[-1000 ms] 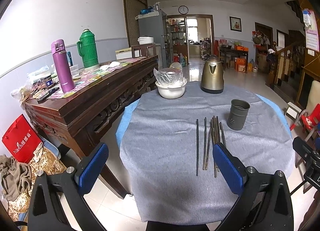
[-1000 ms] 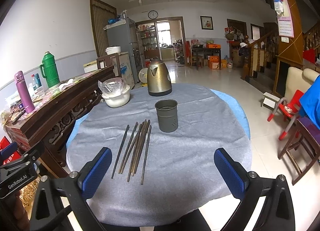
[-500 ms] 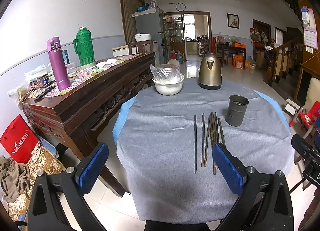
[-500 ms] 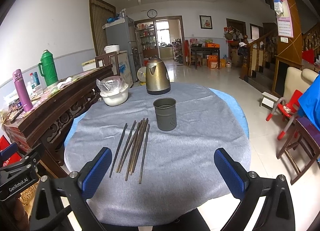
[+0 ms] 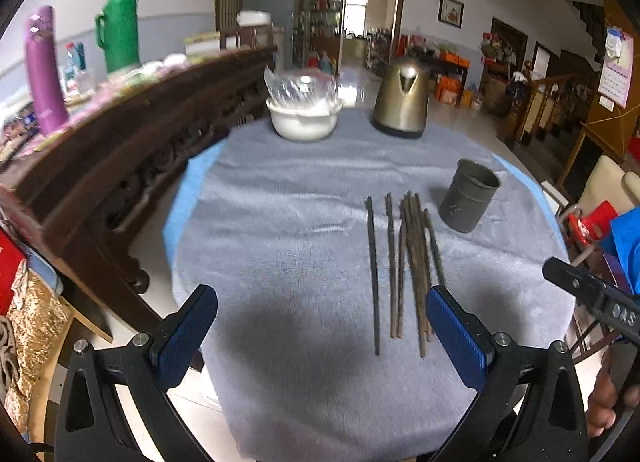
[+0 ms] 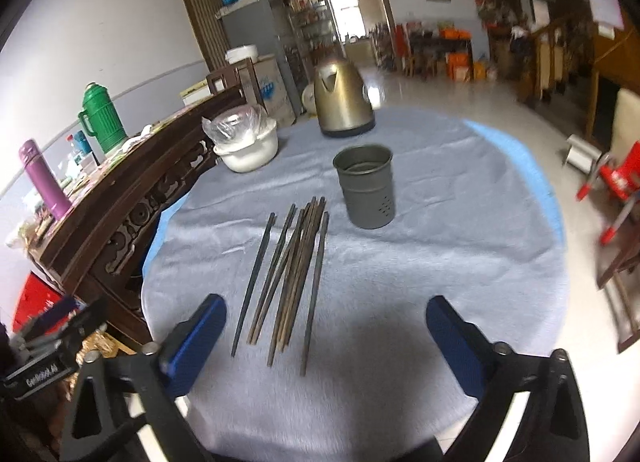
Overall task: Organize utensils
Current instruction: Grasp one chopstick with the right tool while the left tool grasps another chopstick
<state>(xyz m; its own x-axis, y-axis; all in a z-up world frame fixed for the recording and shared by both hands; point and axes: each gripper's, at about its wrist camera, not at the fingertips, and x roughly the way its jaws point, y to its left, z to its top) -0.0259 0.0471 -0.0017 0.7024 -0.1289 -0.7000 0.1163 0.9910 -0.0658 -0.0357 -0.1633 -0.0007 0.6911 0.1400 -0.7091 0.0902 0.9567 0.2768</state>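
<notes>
Several dark chopsticks (image 5: 408,262) lie side by side on the grey cloth of the round table (image 5: 288,230); they also show in the right wrist view (image 6: 292,274). A grey metal holder cup (image 5: 468,202) stands upright just right of their far ends, also in the right wrist view (image 6: 366,186). My left gripper (image 5: 320,326) is open and empty over the near table edge, its right pad beside the chopsticks' near ends. My right gripper (image 6: 324,336) is open and empty, just short of the chopsticks' near ends.
A gold kettle (image 5: 402,102) and a white bowl with a plastic bag (image 5: 302,114) stand at the far side of the table. A dark wooden sideboard (image 5: 120,134) with a purple flask (image 5: 44,70) and a green thermos (image 5: 120,36) runs along the left. Chairs (image 6: 616,178) stand to the right.
Both grippers have moved forward and tilted down toward the table; the chopsticks and cup now look closer. Both stay open and empty.
</notes>
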